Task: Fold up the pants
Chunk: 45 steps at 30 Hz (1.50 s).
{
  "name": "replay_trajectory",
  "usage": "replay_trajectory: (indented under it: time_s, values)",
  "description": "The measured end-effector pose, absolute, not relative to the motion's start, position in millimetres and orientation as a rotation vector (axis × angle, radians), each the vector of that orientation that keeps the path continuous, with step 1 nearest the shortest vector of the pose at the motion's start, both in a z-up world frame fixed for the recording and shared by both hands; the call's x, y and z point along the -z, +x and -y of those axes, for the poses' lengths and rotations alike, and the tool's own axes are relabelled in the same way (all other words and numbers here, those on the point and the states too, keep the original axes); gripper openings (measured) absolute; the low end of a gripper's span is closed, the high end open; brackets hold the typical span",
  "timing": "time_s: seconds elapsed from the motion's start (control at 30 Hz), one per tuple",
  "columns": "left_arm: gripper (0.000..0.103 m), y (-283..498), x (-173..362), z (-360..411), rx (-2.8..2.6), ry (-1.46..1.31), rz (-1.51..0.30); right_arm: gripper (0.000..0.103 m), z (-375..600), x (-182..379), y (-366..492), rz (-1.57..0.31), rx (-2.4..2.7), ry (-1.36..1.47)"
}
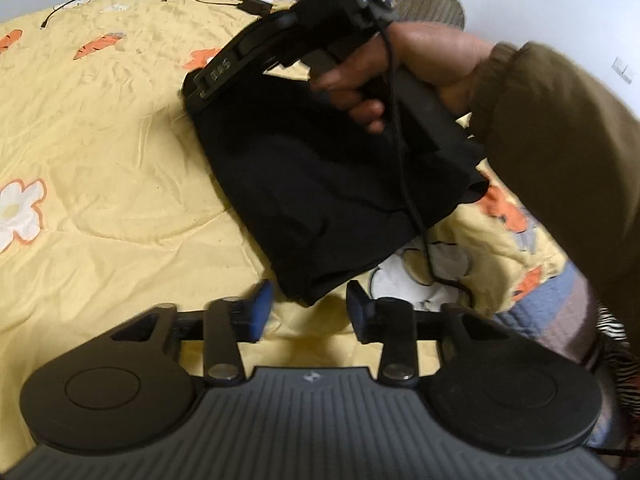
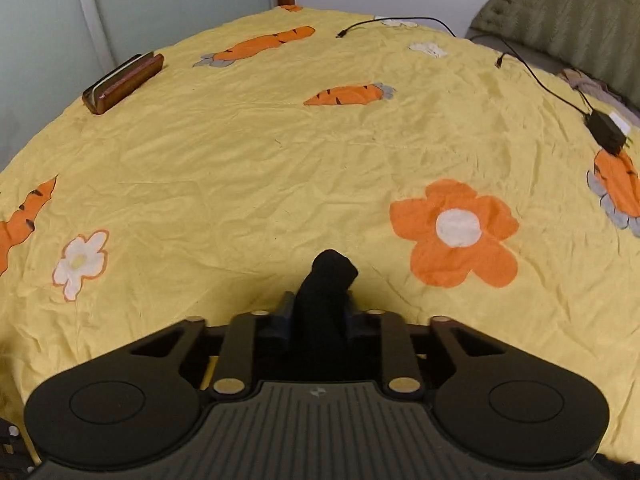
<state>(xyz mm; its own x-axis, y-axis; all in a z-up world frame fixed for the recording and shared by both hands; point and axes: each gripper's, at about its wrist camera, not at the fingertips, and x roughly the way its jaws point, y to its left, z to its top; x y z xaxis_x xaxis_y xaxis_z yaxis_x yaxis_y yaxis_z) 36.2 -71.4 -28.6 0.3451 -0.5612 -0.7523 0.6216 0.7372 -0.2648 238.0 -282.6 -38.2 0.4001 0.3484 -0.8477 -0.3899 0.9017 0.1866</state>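
The black pants [image 1: 320,184] lie folded into a compact bundle on the yellow quilt [image 1: 100,140]. My left gripper [image 1: 310,312] is open, its blue-padded fingers [image 1: 260,308] either side of the bundle's near corner and not touching it. The right gripper device [image 1: 288,36], held by a hand in a brown sleeve, sits over the bundle's far edge. In the right wrist view my right gripper [image 2: 320,316] is shut on a bunched fold of the black pants [image 2: 328,284], which sticks up between the fingers.
The yellow quilt [image 2: 280,160] has carrot and flower prints. A black charger with cables [image 2: 606,130] lies at the far right, also seen in the left wrist view [image 1: 256,6]. A brown wooden case [image 2: 124,82] lies far left. An olive headboard [image 2: 568,12] stands behind.
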Motion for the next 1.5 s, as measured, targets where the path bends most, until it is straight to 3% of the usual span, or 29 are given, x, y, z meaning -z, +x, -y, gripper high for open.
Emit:
replay_trajectory:
  time_s: [0.07,0.33,0.37,0.4,0.43,0.5,0.57,0.63,0.67,0.7,0.8,0.93,1.03,1.13,1.27,1.37,1.5]
  values:
    - [0.017,39,30,75,0.724,0.105,-0.930,0.013,286,35,243,-1.029,-0.420,-0.049]
    - [0.011,52,31,76,0.648,0.122,-0.892,0.013,284,49,265,-0.929,-0.268,-0.098]
    - [0.009,48,30,76,0.646,0.143,-0.882,0.013,281,52,263,-0.913,-0.262,-0.114]
    - [0.000,45,30,75,0.639,0.161,-0.877,0.013,279,53,262,-0.902,-0.252,-0.121]
    - [0.000,43,30,72,0.648,0.167,-0.888,0.014,279,54,262,-0.901,-0.245,-0.113]
    - [0.000,40,28,64,0.640,0.177,-0.885,0.017,282,52,262,-0.911,-0.239,-0.092]
    - [0.000,42,23,58,0.632,0.166,-0.874,0.039,286,40,256,-0.885,-0.210,-0.091]
    - [0.003,49,17,51,0.629,0.135,-0.873,0.056,293,19,242,-0.827,-0.155,-0.102]
    - [0.009,52,14,49,0.619,0.121,-0.859,0.059,298,7,228,-0.787,-0.156,-0.090]
    - [0.021,55,11,48,0.614,0.113,-0.846,0.059,302,-3,215,-0.760,-0.187,-0.077]
    - [0.034,67,0,52,0.598,0.102,-0.799,0.060,301,-17,166,-0.766,-0.280,-0.119]
    - [0.035,73,-1,77,0.635,0.121,-0.779,0.060,301,-1,116,-0.849,-0.287,-0.154]
    - [0.036,75,21,98,0.596,0.248,-0.861,0.069,321,14,90,-0.871,-0.167,-0.200]
    - [0.037,59,18,95,0.582,0.297,-0.810,0.069,362,7,61,-0.839,0.013,-0.171]
    - [0.040,46,-5,98,0.555,0.348,-0.702,0.069,417,-6,31,-0.772,0.205,-0.006]
    - [0.047,51,-11,111,0.549,0.369,-0.685,0.069,441,15,25,-0.892,0.178,0.099]
    - [0.047,61,-15,126,0.562,0.330,-0.721,0.071,470,2,-4,-0.741,0.235,0.358]
